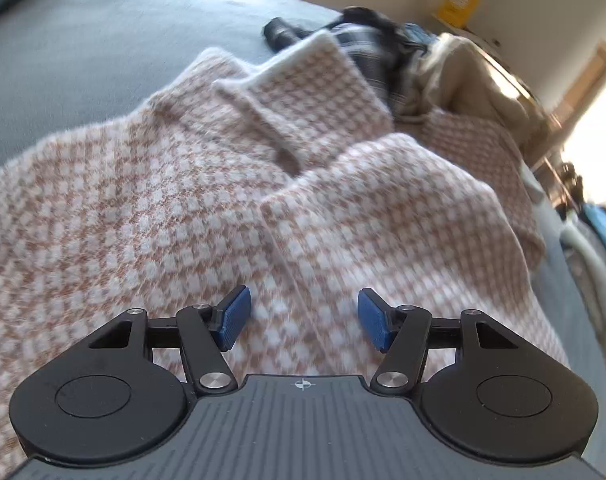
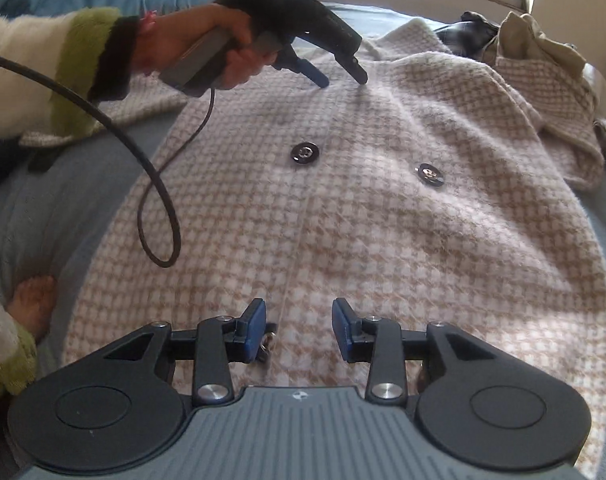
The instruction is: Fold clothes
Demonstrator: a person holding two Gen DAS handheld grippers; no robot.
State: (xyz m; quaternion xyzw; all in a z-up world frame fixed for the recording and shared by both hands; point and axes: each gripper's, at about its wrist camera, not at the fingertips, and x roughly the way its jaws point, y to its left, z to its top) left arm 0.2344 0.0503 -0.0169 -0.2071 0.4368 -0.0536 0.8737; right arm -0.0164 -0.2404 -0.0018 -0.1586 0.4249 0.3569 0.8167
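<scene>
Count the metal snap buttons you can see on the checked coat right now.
2 clearly: one snap beside the centre seam of the coat, another snap to its right. A metal glint behind the right gripper could be a third, mostly hidden.

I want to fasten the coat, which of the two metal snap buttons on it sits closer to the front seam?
The left snap button, beside the front seam of the houndstooth coat; the other snap button lies farther right.

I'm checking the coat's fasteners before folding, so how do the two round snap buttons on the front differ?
The left snap button sits right beside the coat's front seam and higher in the right wrist view; the right snap button sits lower, well away from the seam on the panel. The left one looks darker, the right one more silvery. Both are round metal snaps lying flat.
</scene>
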